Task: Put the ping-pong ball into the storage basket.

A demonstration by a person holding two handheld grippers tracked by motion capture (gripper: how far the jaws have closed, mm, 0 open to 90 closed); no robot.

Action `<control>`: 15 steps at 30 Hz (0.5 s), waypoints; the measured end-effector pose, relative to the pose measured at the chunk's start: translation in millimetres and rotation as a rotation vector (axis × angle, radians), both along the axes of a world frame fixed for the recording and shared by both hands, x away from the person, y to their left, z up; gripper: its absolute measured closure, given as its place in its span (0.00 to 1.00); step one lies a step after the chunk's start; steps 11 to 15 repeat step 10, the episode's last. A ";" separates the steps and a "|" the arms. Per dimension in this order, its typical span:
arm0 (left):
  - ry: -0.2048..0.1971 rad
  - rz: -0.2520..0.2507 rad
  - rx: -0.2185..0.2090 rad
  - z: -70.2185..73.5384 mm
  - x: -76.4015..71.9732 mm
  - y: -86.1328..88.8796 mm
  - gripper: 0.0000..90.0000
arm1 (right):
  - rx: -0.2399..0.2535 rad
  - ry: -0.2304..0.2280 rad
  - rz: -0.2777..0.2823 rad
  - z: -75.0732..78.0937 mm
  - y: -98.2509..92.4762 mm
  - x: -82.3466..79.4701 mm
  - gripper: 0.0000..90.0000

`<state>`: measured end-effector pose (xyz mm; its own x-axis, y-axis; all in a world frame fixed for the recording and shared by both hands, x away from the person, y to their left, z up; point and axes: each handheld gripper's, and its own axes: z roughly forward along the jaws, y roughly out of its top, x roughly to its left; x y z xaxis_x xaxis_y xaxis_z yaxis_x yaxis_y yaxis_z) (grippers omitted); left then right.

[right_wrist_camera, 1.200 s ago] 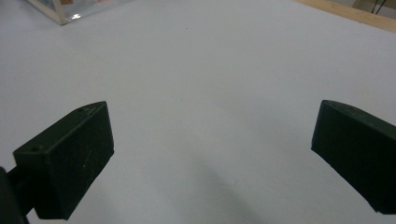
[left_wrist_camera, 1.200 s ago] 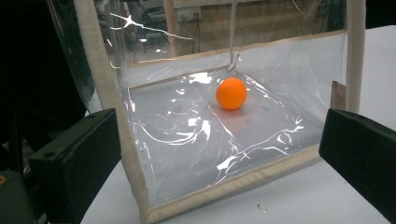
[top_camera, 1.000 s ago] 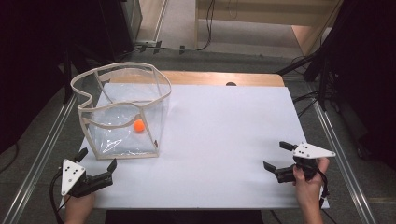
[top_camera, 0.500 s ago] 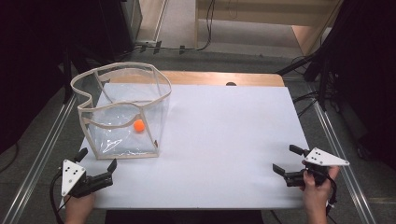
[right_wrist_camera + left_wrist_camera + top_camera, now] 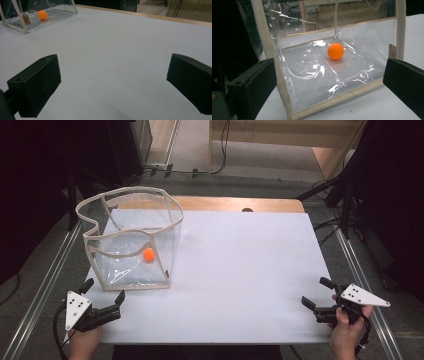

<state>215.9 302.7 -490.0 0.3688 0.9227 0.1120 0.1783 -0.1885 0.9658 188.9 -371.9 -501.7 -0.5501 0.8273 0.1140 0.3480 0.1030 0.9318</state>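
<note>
Clear plastic formed the soft-sided bag (image 5: 131,240) at the far left of the white table (image 5: 240,270), its cream trim slumped along the rim. Inside, on its floor, lay the orange ball (image 5: 148,254), smooth and round. The left gripper (image 5: 104,298) sat just near of the bag, jaws spread and holding nothing. At the near right, well apart, the right gripper (image 5: 317,293) also had its jaws spread and held nothing. The ball seemed already delivered; little looked left to do.
</note>
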 end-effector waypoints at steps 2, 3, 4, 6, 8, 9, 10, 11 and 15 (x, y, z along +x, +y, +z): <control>-0.001 0.001 0.000 0.0 0.0 -0.1 0.00 | -0.001 0.000 0.002 -1.5 -0.3 0.0 0.00; -0.001 0.001 0.000 0.0 -0.1 -0.2 0.00 | 0.005 0.000 0.004 -1.7 -0.6 -0.2 0.00; -0.003 0.006 0.001 0.0 -0.3 -0.3 0.00 | 0.011 -0.006 0.004 -1.7 -1.4 -0.2 0.00; -0.014 0.012 -0.003 0.0 -0.5 -0.1 0.00 | 0.014 -0.010 -0.002 -1.5 -2.2 -0.5 0.00; -0.015 0.015 -0.007 0.1 -0.6 0.3 0.00 | 0.017 -0.007 0.001 -1.3 -2.1 -0.6 0.00; -0.015 0.016 -0.007 0.1 -0.6 0.3 0.00 | 0.018 0.004 0.007 -1.1 -1.2 -0.2 0.00; -0.015 0.016 -0.007 0.1 -0.6 0.3 0.00 | 0.018 0.004 0.007 -1.1 -1.2 -0.2 0.00; -0.015 0.016 -0.007 0.1 -0.6 0.3 0.00 | 0.018 0.004 0.007 -1.1 -1.2 -0.2 0.00; -0.015 0.016 -0.007 0.1 -0.6 0.3 0.00 | 0.018 0.004 0.007 -1.1 -1.2 -0.2 0.00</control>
